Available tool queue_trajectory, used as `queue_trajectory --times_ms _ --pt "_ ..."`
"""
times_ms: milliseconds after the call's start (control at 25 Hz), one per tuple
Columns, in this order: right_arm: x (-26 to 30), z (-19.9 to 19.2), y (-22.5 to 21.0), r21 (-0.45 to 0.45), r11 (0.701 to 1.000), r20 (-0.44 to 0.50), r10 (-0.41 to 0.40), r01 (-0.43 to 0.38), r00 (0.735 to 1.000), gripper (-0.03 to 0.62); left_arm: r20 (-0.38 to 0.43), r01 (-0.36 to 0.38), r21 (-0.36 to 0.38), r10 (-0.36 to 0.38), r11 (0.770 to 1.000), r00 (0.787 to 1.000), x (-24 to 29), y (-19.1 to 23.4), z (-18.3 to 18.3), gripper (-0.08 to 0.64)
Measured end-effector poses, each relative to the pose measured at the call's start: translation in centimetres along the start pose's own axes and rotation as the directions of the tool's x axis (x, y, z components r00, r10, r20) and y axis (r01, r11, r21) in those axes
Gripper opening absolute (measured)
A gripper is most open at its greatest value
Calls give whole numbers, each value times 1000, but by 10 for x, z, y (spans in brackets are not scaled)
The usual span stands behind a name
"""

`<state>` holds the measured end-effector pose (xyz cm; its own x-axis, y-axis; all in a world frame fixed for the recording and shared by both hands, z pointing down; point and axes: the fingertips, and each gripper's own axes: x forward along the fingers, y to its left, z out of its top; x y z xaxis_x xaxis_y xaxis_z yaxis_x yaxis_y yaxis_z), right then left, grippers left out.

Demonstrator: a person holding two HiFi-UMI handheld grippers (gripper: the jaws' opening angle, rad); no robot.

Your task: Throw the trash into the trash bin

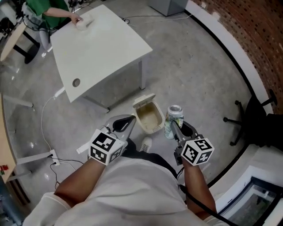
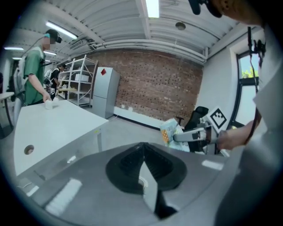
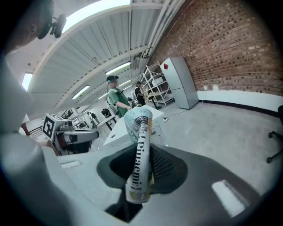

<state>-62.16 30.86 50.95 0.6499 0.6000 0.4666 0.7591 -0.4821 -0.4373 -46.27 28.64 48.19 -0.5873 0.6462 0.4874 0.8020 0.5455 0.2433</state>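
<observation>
A small beige trash bin [image 1: 149, 117] stands on the floor with its lid flipped up, right in front of me. My right gripper [image 1: 174, 126] is shut on a green and white drink can [image 1: 174, 119], held upright just right of the bin. In the right gripper view the can [image 3: 140, 154] stands pinched between the dark pads of that gripper [image 3: 142, 164]. My left gripper [image 1: 131, 119] hangs just left of the bin, shut with nothing in it [image 2: 142, 149]. The left gripper view also catches the can [image 2: 170, 131] and the right gripper [image 2: 194, 135].
A white table [image 1: 101, 44] stands beyond the bin, with a person in green [image 1: 48, 11] at its far corner. A black office chair [image 1: 256, 119] is at the right by the brick wall. Cables [image 1: 48, 154] lie on the floor at left. My shoe [image 1: 146, 143] is near the bin.
</observation>
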Motion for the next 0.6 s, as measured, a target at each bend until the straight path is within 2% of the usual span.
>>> queue_trajectory --times_ms 200,400,480,600 --pt "42 -48 -14 18 1000 -135 10 -8 991 77 -57 -53 -43 50 998 997 14 19 -34 9" --pt "93 -112 -36 13 1000 -279 -15 20 960 77 -163 -61 -105 44 993 986 51 33 -95 9" --pt "114 -144 -51 23 999 -340 -30 41 940 77 -219 -55 -126 26 991 975 69 34 -125 9" --pt "144 -202 -75 59 994 -458 -54 90 888 77 -311 -28 -169 -26 985 950 94 30 -176 9"
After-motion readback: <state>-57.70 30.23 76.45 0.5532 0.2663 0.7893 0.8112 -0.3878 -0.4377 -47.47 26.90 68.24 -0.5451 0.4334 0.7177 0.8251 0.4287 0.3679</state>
